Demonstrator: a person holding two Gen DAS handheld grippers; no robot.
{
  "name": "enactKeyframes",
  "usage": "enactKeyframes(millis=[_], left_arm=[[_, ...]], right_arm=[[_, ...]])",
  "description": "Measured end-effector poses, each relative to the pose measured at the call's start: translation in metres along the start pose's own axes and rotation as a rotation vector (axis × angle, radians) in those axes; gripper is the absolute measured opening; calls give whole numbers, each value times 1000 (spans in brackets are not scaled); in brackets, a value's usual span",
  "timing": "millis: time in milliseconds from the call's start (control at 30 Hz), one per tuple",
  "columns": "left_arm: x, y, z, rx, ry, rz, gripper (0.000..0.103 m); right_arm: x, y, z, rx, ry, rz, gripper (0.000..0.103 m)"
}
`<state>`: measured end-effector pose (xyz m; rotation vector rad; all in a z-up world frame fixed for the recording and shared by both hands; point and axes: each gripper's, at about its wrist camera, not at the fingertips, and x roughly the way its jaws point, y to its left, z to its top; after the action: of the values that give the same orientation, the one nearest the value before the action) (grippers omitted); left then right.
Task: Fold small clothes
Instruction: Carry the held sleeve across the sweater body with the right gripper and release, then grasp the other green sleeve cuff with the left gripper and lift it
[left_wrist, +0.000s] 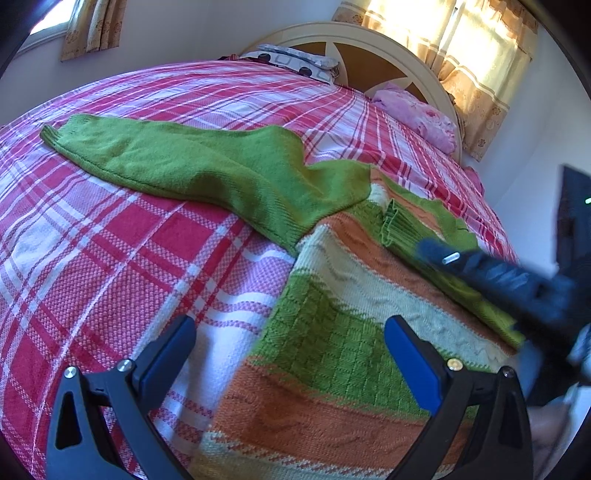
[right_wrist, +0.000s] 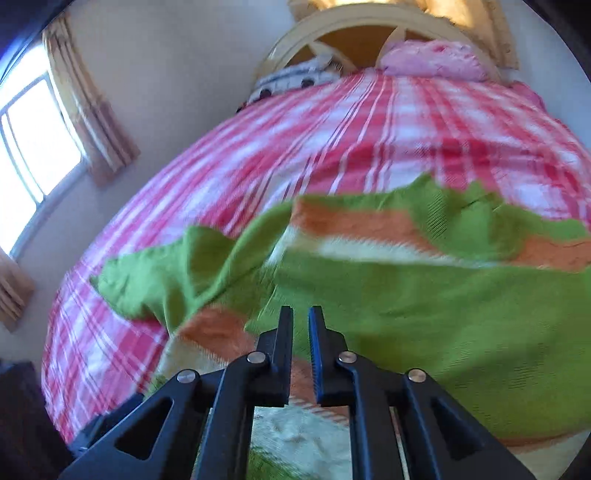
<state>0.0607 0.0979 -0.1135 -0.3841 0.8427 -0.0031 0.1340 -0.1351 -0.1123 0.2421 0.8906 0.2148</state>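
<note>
The sweater (left_wrist: 332, 295) lies on the bed (left_wrist: 110, 258), one sleeve (left_wrist: 177, 162) stretched toward its left edge. The left hand-held gripper (left_wrist: 290, 354) gapes empty; the right hand-held gripper (right_wrist: 301, 325), nearly closed, pinches the other sleeve (right_wrist: 443, 314).

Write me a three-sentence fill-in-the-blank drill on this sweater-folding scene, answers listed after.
1. The left gripper is ____, holding nothing.
2. The sweater lies on a ____-and-white plaid bedspread.
3. The outstretched sleeve is plain ____.

Answers: open; red; green
</note>
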Motion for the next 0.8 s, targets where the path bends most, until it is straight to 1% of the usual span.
enactKeyframes(millis=[33,100,267,400,433,500,533,567,600,633,667,700,733,800], left_arm=[[0,2,0,-7,2,-3,103],[1,5,0,-24,9,-10,103],[-3,10,0,-51,6,-30,103],[-21,21,3,-69,-21,-44,103],[-27,27,9,-62,-28,-30,103],[-35,38,24,-55,-50,40,103],[-43,50,35,-62,-76,80,103],[-50,64,48,-81,-110,110,103],[-53,74,56,-95,-130,127,103],[-57,90,69,-122,-158,159,103],[-60,107,82,-154,-182,196,103],[-61,117,90,-172,-197,215,103],[-61,132,102,-194,-217,237,103],[-53,155,120,-226,-224,277,103]], right_arm=[[13,5,-5,-16,24,0,9],[18,9,-9,-35,-5,-21,9],[19,3,-11,-5,-17,10,9],[14,-1,-11,-9,-22,6,9],[14,0,-12,-14,-24,-1,9],[12,2,-14,-27,-25,-11,11],[12,3,-14,-32,-27,-13,12],[11,4,-15,-35,-28,-5,19],[11,4,-15,-39,-29,5,28],[10,6,-15,-49,-31,19,33],[9,8,-15,-62,-33,27,45],[9,12,-16,-81,-37,23,55],[8,17,-17,-107,-44,3,58],[8,24,-18,-139,-48,-31,59]])
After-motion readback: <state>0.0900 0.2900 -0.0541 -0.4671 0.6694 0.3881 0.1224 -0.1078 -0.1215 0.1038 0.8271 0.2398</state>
